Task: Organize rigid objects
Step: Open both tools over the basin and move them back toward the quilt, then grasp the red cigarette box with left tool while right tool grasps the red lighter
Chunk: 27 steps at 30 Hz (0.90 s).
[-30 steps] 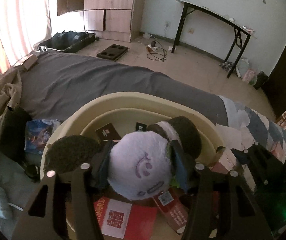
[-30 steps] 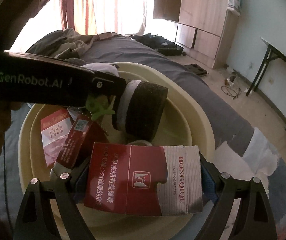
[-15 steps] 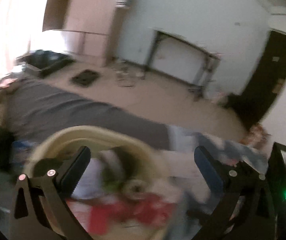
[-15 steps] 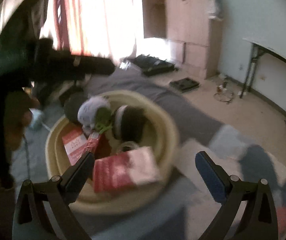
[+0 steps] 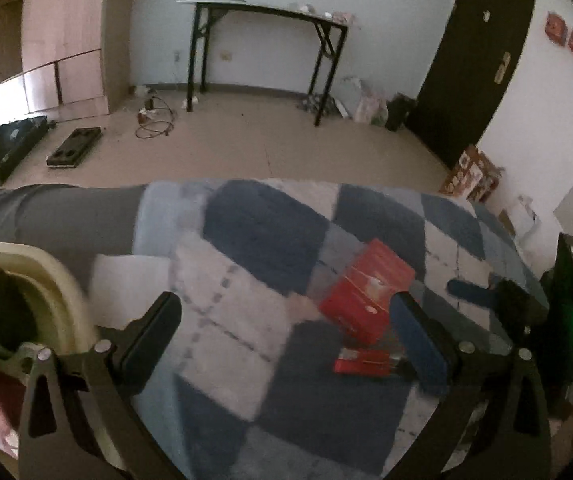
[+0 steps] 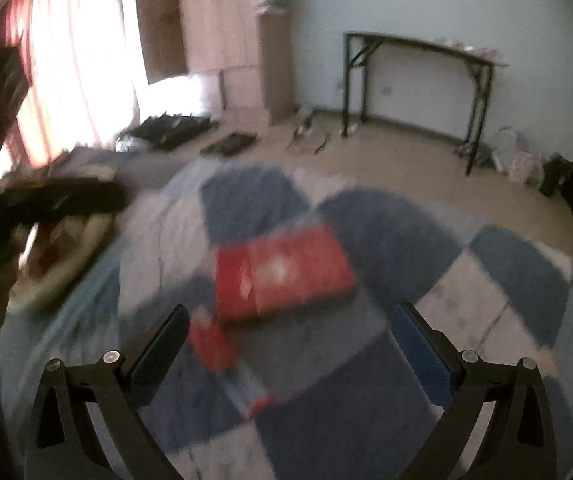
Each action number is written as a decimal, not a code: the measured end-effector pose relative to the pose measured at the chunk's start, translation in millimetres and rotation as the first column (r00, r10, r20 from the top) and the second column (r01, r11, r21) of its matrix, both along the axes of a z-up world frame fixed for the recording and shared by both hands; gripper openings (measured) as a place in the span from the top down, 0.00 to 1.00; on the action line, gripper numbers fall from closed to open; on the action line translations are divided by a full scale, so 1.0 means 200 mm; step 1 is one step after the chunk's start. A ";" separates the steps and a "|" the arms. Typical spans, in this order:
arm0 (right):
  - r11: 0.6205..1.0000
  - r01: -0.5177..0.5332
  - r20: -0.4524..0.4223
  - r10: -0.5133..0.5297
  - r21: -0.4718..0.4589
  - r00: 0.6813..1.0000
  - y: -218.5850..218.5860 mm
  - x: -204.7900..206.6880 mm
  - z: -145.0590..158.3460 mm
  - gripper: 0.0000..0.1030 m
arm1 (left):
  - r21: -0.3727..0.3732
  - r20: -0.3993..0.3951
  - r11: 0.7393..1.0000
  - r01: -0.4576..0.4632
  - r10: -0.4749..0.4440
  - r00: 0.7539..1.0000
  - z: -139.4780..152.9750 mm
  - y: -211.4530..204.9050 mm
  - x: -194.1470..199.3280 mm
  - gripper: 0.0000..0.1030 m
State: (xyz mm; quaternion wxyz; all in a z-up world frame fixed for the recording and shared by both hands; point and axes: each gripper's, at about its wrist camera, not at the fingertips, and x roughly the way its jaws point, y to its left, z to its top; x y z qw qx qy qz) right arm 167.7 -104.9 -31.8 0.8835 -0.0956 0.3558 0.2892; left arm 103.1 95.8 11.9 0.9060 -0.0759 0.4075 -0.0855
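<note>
A flat red box (image 5: pixel 366 294) lies on the blue and white checkered blanket (image 5: pixel 254 240); it also shows in the right wrist view (image 6: pixel 282 272). A small red pack (image 5: pixel 364 362) lies just in front of it, also in the right wrist view (image 6: pixel 210 344). My left gripper (image 5: pixel 286 340) is open and empty above the blanket, left of the boxes. My right gripper (image 6: pixel 288 344) is open and empty, just short of the red box. The beige basin (image 5: pixel 58 292) with earlier items sits at the far left.
The bed edge runs along the far side of the blanket, with bare floor beyond. A black-legged table (image 5: pixel 266 12) stands against the far wall. The other gripper's body (image 6: pixel 54 200) reaches over the basin (image 6: pixel 66 256) in the blurred right wrist view.
Both grippers let go of their items in the basin, opened, and swung right away from the basin to the checkered blanket with the red boxes.
</note>
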 end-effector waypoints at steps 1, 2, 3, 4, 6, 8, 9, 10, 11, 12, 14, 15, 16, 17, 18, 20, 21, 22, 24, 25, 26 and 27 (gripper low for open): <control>0.999 -0.038 0.002 0.038 -0.029 0.999 0.02 -0.03 -0.02 0.00 | 0.015 0.017 1.000 0.005 -0.005 1.000 0.00 -0.03 -0.01 0.00; 0.996 -0.064 0.011 0.065 -0.055 0.998 0.03 -0.05 -0.03 0.00 | 0.019 0.027 1.000 0.006 -0.006 1.000 0.01 -0.04 -0.02 0.00; 0.993 -0.089 0.020 0.090 -0.073 0.996 0.05 -0.06 -0.05 0.00 | 0.020 0.033 1.000 0.011 -0.012 0.999 0.02 -0.05 -0.02 0.00; 0.991 -0.110 0.019 0.112 -0.076 0.994 0.06 -0.06 -0.06 0.01 | 0.016 0.032 1.000 0.022 -0.022 0.999 0.02 -0.05 -0.02 0.00; 0.988 -0.147 0.003 0.147 -0.055 0.989 0.05 -0.04 -0.07 0.05 | 0.025 0.012 0.998 0.054 -0.054 0.998 0.03 -0.06 0.01 0.00; 0.985 -0.162 -0.010 0.161 -0.057 0.987 0.05 -0.02 -0.08 0.11 | 0.075 0.007 0.992 0.103 -0.104 0.995 0.05 -0.09 0.07 0.00; 0.982 -0.178 -0.020 0.177 -0.070 0.984 0.06 -0.01 -0.09 0.12 | 0.098 0.007 0.987 0.131 -0.133 0.991 0.05 -0.12 0.09 0.00; 0.979 -0.188 -0.027 0.186 -0.078 0.982 0.07 -0.01 -0.11 0.14 | 0.138 -0.022 0.971 0.197 -0.196 0.980 0.04 -0.15 0.15 0.00; 0.977 -0.194 -0.032 0.192 -0.083 0.981 0.07 0.00 -0.13 0.14 | 0.162 -0.061 0.956 0.244 -0.237 0.970 0.01 -0.17 0.19 0.00; 0.975 -0.203 -0.033 0.201 -0.090 0.979 0.09 0.00 -0.15 0.13 | 0.167 -0.094 0.946 0.279 -0.266 0.959 -0.02 -0.18 0.22 0.00; 0.972 -0.211 -0.025 0.210 -0.103 0.977 0.09 0.00 -0.17 0.13 | 0.148 -0.159 0.923 0.354 -0.332 0.930 -0.11 -0.19 0.29 0.00; 0.971 -0.215 -0.023 0.214 -0.105 0.977 0.09 -0.01 -0.17 0.13 | 0.136 -0.177 0.917 0.376 -0.351 0.919 -0.15 -0.20 0.31 0.00; 0.970 -0.218 -0.022 0.217 -0.103 0.976 0.09 -0.01 -0.17 0.13 | 0.136 -0.198 0.909 0.393 -0.364 0.910 -0.18 -0.23 0.32 0.00; 0.971 -0.217 -0.023 0.216 -0.097 0.976 0.08 -0.01 -0.17 0.13 | 0.138 -0.213 0.901 0.412 -0.379 0.901 -0.20 -0.26 0.32 0.00; 0.972 -0.215 -0.026 0.214 -0.093 0.976 0.07 -0.01 -0.17 0.13 | 0.128 -0.220 0.891 0.435 -0.402 0.889 -0.22 -0.28 0.30 0.00; 0.972 -0.216 -0.026 0.214 -0.091 0.976 0.07 -0.01 -0.18 0.13 | 0.088 -0.223 0.885 0.457 -0.430 0.875 -0.25 -0.33 0.29 0.00; 0.972 -0.216 -0.026 0.215 -0.090 0.976 0.07 -0.01 -0.18 0.13 | 0.081 -0.239 0.884 0.461 -0.432 0.870 -0.28 -0.35 0.28 0.00; 0.972 -0.216 -0.025 0.215 -0.089 0.976 0.06 -0.01 -0.18 0.14 | 0.089 -0.254 0.879 0.468 -0.434 0.864 -0.30 -0.36 0.29 0.00; 0.972 -0.219 -0.020 0.218 -0.084 0.976 0.06 -0.01 -0.18 0.22 | 0.109 -0.249 0.891 0.440 -0.404 0.880 -0.34 -0.37 0.29 0.02; 0.972 -0.221 -0.017 0.221 -0.082 0.975 0.06 -0.01 -0.18 0.31 | 0.109 -0.234 0.900 0.423 -0.390 0.891 -0.33 -0.36 0.29 0.06; 0.971 -0.226 -0.014 0.226 -0.076 0.974 0.05 -0.02 -0.18 0.44 | 0.113 -0.216 0.908 0.403 -0.373 0.902 -0.32 -0.36 0.28 0.12; 0.970 -0.235 -0.017 0.235 -0.060 0.972 0.05 -0.02 -0.18 0.52 | 0.119 -0.199 0.917 0.382 -0.354 0.914 -0.31 -0.34 0.29 0.28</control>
